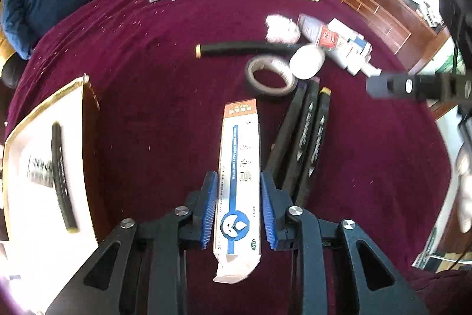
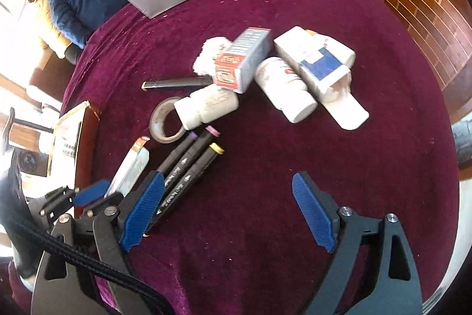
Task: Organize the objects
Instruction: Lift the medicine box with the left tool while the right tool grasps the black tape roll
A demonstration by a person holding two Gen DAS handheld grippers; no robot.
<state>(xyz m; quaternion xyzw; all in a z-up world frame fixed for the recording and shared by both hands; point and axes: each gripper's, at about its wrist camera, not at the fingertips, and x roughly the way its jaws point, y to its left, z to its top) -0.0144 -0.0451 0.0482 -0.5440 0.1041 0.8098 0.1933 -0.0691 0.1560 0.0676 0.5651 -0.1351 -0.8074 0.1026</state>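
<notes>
Blue-padded left gripper (image 1: 239,207) narrowly parted around a long white-and-orange carton (image 1: 239,182) lying on the maroon cloth (image 1: 147,96), pads just beside its sides, contact unclear. Right gripper (image 2: 228,211) spread wide, empty, above bare cloth beside three black markers (image 2: 188,164).

Left gripper (image 1: 239,208): black angular linkage arms, round silver screw heads at pivots, ribbed blue pads (image 1: 209,214) on both fingers. Right gripper (image 2: 228,213): same black frame, silver screws, blue ridged pads (image 2: 312,211); braided black cable (image 2: 88,262) crossed its left arm.
</notes>
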